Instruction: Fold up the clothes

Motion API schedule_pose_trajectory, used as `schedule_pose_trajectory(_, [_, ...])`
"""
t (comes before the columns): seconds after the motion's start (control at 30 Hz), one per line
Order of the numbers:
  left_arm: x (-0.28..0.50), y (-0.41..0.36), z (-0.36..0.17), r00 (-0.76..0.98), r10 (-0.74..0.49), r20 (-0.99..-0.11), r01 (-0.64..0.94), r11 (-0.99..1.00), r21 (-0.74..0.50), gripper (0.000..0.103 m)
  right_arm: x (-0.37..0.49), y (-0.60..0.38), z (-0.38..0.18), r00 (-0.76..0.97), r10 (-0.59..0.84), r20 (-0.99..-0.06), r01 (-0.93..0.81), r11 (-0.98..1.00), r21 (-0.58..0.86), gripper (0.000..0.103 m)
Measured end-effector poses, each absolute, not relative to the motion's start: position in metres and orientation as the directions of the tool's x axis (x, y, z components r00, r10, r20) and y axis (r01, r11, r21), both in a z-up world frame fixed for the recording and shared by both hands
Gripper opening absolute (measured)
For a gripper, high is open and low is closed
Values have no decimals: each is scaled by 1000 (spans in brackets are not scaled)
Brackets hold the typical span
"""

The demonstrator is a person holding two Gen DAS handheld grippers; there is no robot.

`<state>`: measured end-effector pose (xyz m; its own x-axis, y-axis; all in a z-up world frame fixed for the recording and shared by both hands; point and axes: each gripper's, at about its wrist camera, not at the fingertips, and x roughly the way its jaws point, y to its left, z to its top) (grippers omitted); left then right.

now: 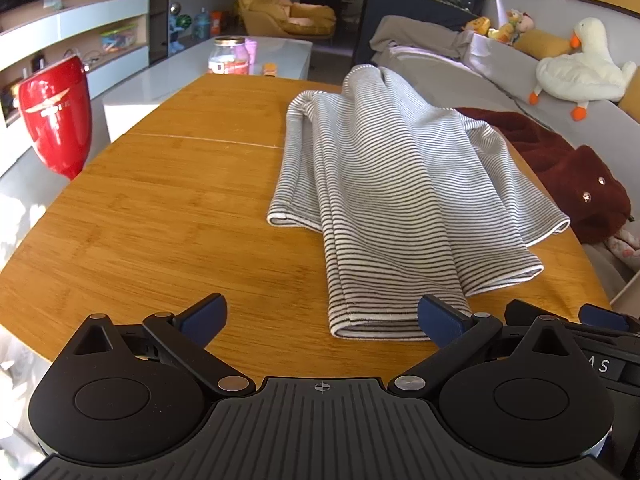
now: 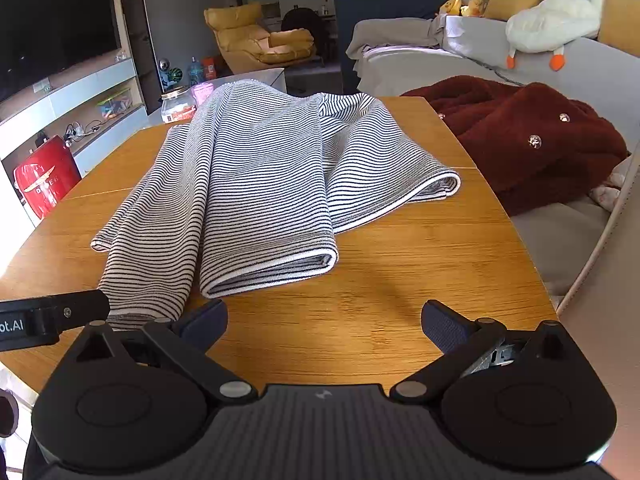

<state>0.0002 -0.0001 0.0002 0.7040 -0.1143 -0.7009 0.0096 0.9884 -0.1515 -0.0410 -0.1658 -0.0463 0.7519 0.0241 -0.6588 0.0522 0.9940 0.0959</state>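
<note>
While both claws hover at the near edge of the worktop (image 1: pixel 168 200), the scene reads thus:

Shirt: the striped shirt (image 1: pixel 384 184) lies on the worktop's right half, loosely gathered lengthwise, sleeves laid toward the near edge, body bunched at the far end.

Left claw: the left claw (image 1: pixel 322 316) gapes wide and holds nothing; its right finger sits just beside the near sleeve's cuff.

Right claw: the right claw (image 2: pixel 324 320) is spread wide too, empty, over bare wood near the folded hem.

Stage: the shirt is part-folded but untidy; this fits either a fold under way or a rough one needing tidying.

Risk, slip: the far part hangs close to the worktop's right edge; a pull from the near end could drag it off toward the sofa (image 2: pixel 560 64).

Risk, layers: pinching one layer of a doubled sleeve would undo the fold.

Risk, clash: the claws sit close together and could knock.
</note>
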Motion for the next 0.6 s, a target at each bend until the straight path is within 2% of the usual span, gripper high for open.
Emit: schedule_pose_trajectory(0.6, [-4, 4, 3, 719, -95, -689, 13, 992, -124, 103, -37, -174, -47, 747, 42, -663, 37, 994, 105, 103])
